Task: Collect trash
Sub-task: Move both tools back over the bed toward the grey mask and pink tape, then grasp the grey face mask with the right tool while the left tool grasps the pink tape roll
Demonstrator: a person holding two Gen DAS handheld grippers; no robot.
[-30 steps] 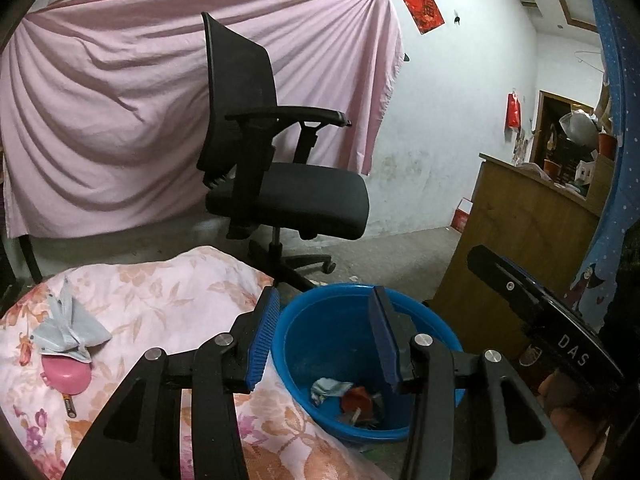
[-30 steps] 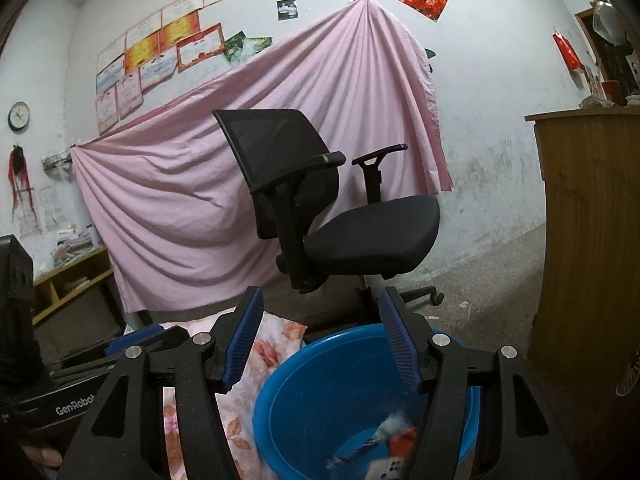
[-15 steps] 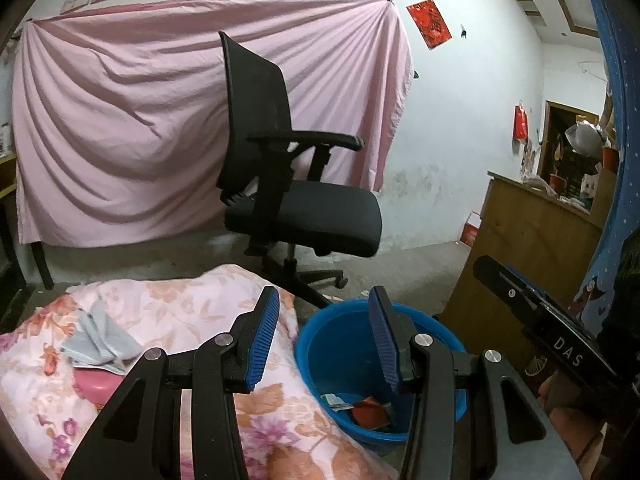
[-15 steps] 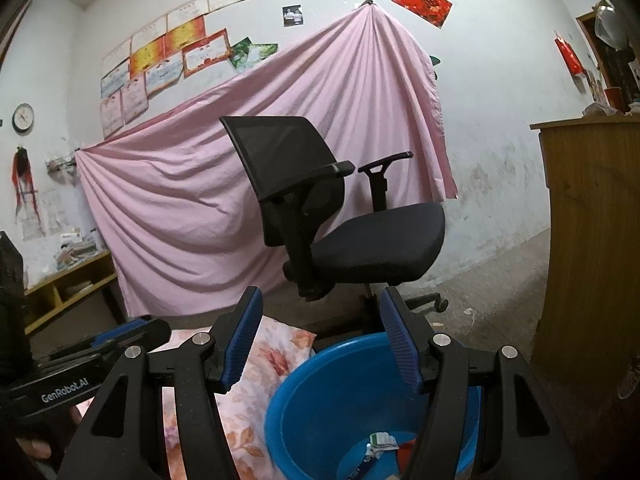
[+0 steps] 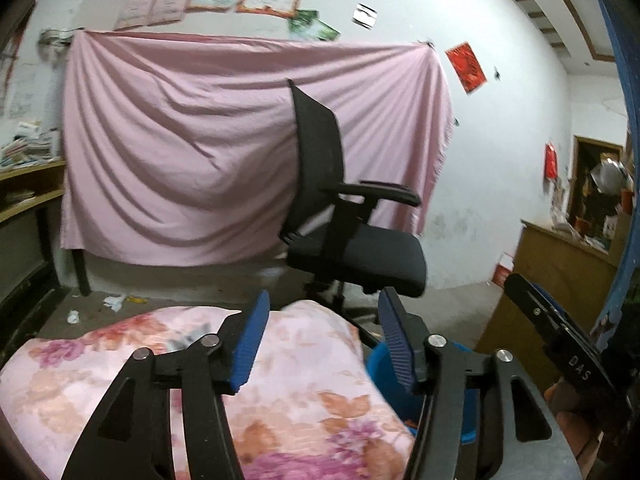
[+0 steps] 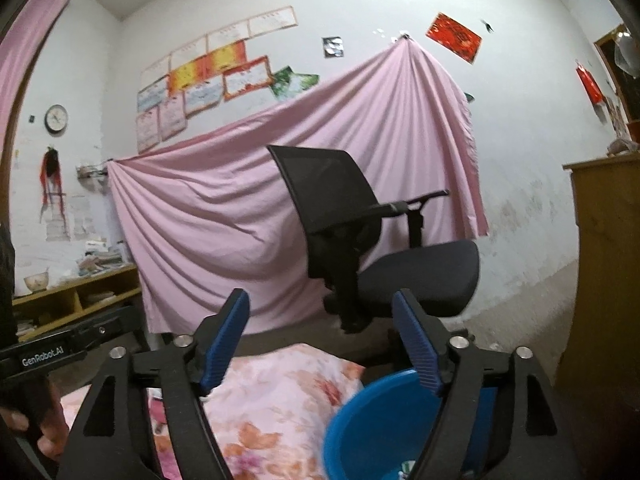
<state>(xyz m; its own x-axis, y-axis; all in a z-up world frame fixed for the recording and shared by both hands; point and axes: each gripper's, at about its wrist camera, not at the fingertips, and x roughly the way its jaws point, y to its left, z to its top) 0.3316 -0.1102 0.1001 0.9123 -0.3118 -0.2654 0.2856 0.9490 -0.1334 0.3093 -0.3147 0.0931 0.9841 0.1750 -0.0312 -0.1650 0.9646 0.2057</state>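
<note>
So the trash itself: what I can actually make out is a few crumpled scraps of paper (image 5: 114,302) on the bare floor, over by the foot of the pink sheet (image 5: 224,152) hung on the wall, well apart from both claws. There's also a greyish crumpled thing on the floral bedding (image 5: 304,384), just past the left claw's left pad, but it's too blurred to call. The blue bucket (image 6: 376,424) sits low beside the bedding, right under the right claw, and only a sliver of something shows at its bottom, so I can't say what's in there.

Handling guess: crumpled paper or tissue like that should be featherlight and soft, nothing fragile. It'll squash rather than slip, so I'd pinch it straight across the thickest bunched part and close fully, since a loose edge would probably just tear or slide out.

Left claw (image 5: 322,344) is spread wide with nothing between the blue pads. Right claw (image 6: 322,340) is the same, gaping and empty, pointed at the black office chair (image 6: 380,240).

Judging by this, neither claw is lined up on a piece yet, so picking a target comes next.
</note>
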